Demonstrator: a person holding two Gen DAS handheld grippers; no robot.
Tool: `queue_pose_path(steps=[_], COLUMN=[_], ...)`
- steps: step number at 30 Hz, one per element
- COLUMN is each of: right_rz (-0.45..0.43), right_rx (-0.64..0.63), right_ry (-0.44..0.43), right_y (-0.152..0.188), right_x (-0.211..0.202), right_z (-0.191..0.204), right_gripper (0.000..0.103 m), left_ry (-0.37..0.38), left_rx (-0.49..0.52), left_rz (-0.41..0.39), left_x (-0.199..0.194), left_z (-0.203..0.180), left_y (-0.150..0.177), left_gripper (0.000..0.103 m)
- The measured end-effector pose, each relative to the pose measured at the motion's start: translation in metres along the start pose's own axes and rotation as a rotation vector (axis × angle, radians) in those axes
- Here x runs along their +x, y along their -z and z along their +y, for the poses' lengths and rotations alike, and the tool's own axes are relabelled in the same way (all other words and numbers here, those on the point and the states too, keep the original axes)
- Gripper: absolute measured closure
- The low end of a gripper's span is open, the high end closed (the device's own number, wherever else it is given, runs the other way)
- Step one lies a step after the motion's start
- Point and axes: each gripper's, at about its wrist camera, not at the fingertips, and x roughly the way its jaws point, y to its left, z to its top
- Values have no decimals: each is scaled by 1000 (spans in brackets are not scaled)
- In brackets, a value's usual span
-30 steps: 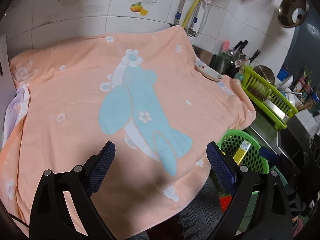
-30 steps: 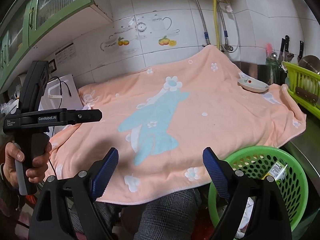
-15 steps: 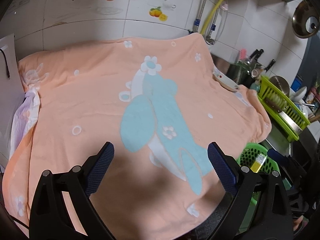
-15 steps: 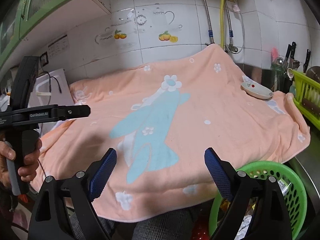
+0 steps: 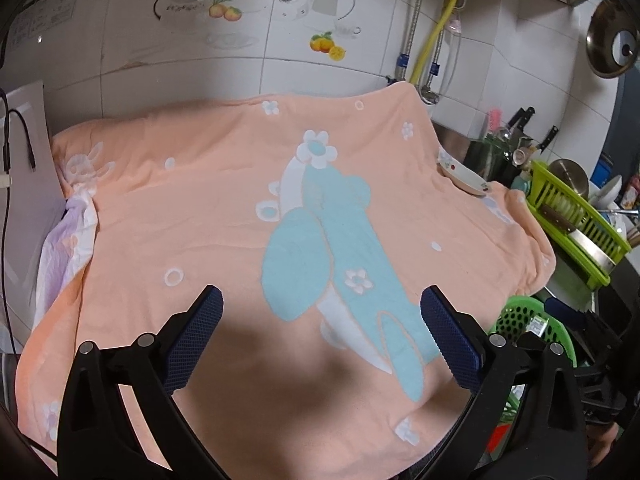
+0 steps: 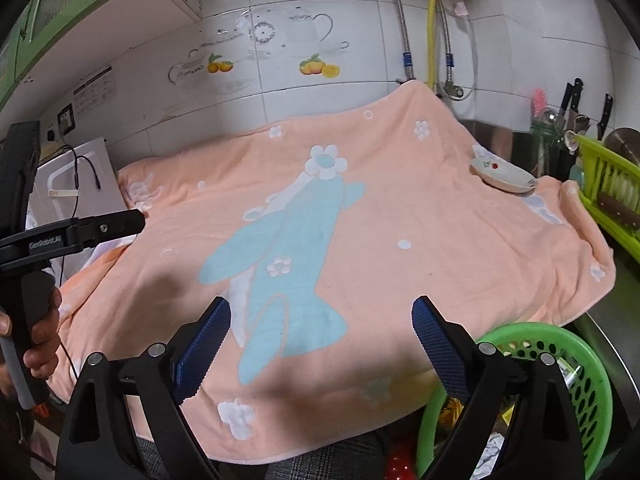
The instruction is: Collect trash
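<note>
A green plastic basket stands low at the right, below the towel's edge, with wrappers and scraps inside. An orange towel with a blue figure covers the counter; no loose trash shows on it. My left gripper hovers over the towel's near part, its jaws opening with nothing between them. My right gripper hovers over the near edge beside the basket, its jaws also opening and empty. A hand holds the left gripper at the left of the right wrist view.
A white dish rests on the towel's far right corner. A green dish rack and knives stand at the right. A white appliance with a cable sits at the left. Tiled wall and pipes behind.
Both grippers drew back from the counter and tilted up, so more wall shows and the basket slid toward the lower right. Both pairs of jaws spread slightly wider.
</note>
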Motion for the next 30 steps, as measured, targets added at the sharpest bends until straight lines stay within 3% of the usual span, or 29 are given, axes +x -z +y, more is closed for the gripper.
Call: queue_pose_path(steps=[14,30], right_rz=[12,21], right_rx=[90,169], right_ry=[115,248], right_y=[19,45], right_x=[-28,-63], right_z=[-28,-61], right_gripper=[12,12], left_ry=[37,144], left_rx=[103,202], left_rz=[-15,28], left_x=[-4,3], left_z=[-54,-110], left_y=[14,29], left_gripper=[5,5])
